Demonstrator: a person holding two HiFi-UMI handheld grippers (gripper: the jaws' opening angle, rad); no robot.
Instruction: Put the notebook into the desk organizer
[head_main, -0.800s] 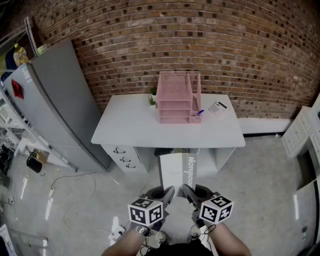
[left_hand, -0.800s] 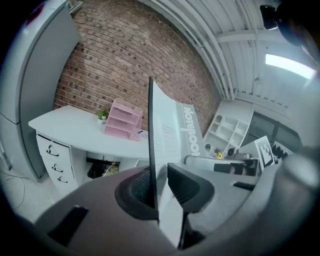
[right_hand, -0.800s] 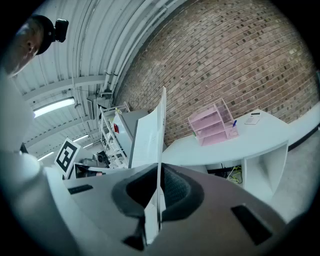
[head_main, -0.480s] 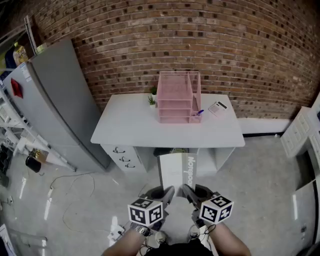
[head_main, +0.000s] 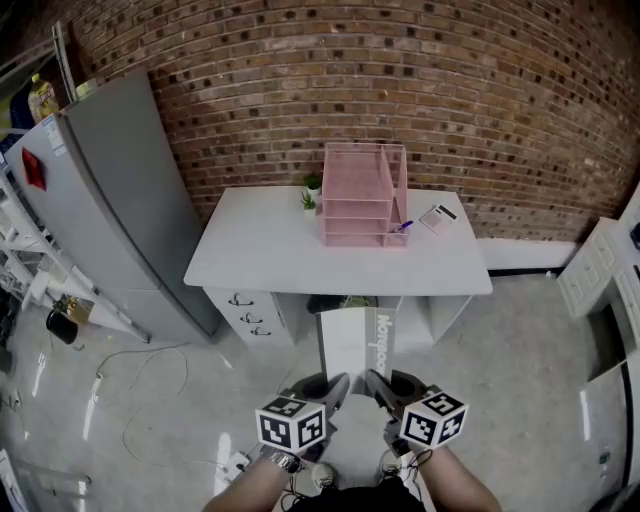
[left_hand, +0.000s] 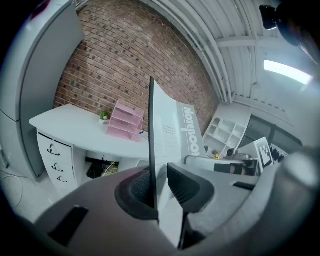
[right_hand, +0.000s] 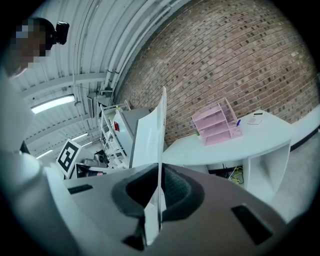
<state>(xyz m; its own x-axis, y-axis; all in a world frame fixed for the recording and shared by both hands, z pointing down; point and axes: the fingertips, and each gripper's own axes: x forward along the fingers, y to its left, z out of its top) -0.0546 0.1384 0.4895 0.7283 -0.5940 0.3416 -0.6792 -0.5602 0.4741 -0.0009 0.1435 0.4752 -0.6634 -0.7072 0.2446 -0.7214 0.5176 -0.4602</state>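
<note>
Back wall: red-brown brick wall (head_main: 450, 90) across the full width, with a white desk (head_main: 260, 255) against it, a drawer unit (head_main: 245, 312) under the desk's left end and open space under the rest. Left of the desk: tall grey refrigerator (head_main: 115, 190) with a bottle (head_main: 42, 100) on top, white shelving (head_main: 30, 250) at the frame edge, loose cables (head_main: 140, 385) on the glossy pale-grey floor (head_main: 530, 390); right of the desk: low white cabinet (head_main: 595, 270) near the wall. Ceiling (left_hand: 210, 30) white and ribbed, lit by a strip light (left_hand: 287, 71), as seen in the left gripper view.
</note>
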